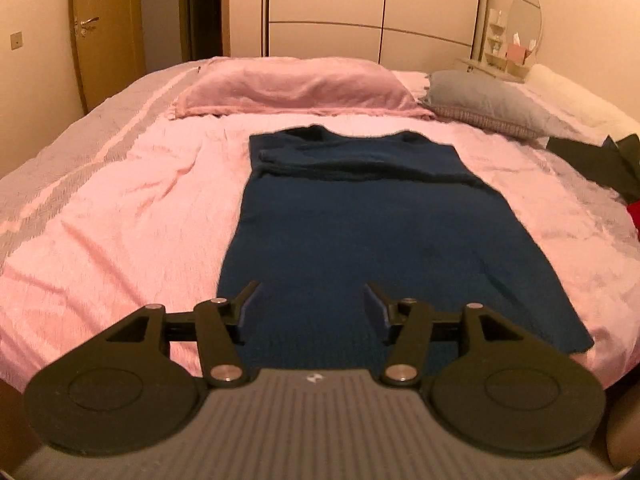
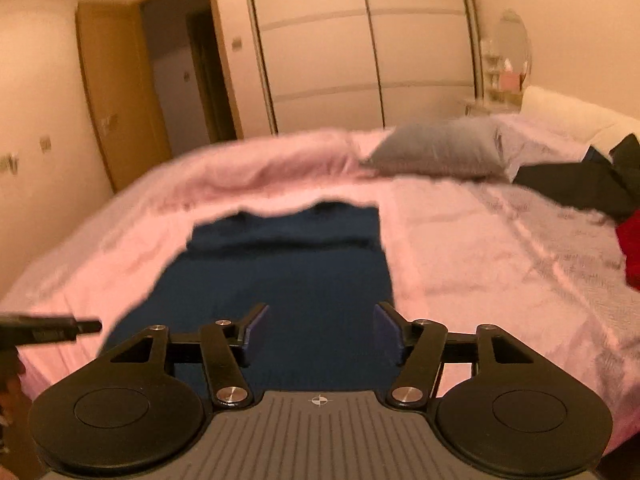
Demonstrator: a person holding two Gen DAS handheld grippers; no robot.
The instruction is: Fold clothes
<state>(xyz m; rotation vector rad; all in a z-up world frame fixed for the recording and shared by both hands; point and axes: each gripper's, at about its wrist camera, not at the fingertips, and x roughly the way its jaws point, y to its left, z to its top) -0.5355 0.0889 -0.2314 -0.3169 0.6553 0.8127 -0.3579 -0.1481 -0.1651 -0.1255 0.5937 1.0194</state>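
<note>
A dark blue garment (image 1: 352, 224) lies flat on the pink bedspread (image 1: 120, 216), its sleeves folded across the chest into a long rectangle, neckline at the far end. My left gripper (image 1: 312, 304) hovers open above the garment's near hem, nothing between its fingers. In the right wrist view the same blue garment (image 2: 288, 268) stretches away from me. My right gripper (image 2: 320, 330) is open over its near right part, with nothing held. A black part of the left gripper (image 2: 52, 328) pokes in at the left edge.
A pink pillow (image 1: 296, 88) and a grey pillow (image 1: 484, 104) lie at the far side of the bed. Dark clothes (image 2: 576, 188) and a red garment (image 2: 630, 252) are heaped at the right. Wardrobe doors (image 1: 376, 8), a wooden door (image 1: 104, 28) and a small mirror table (image 1: 516, 36) stand behind.
</note>
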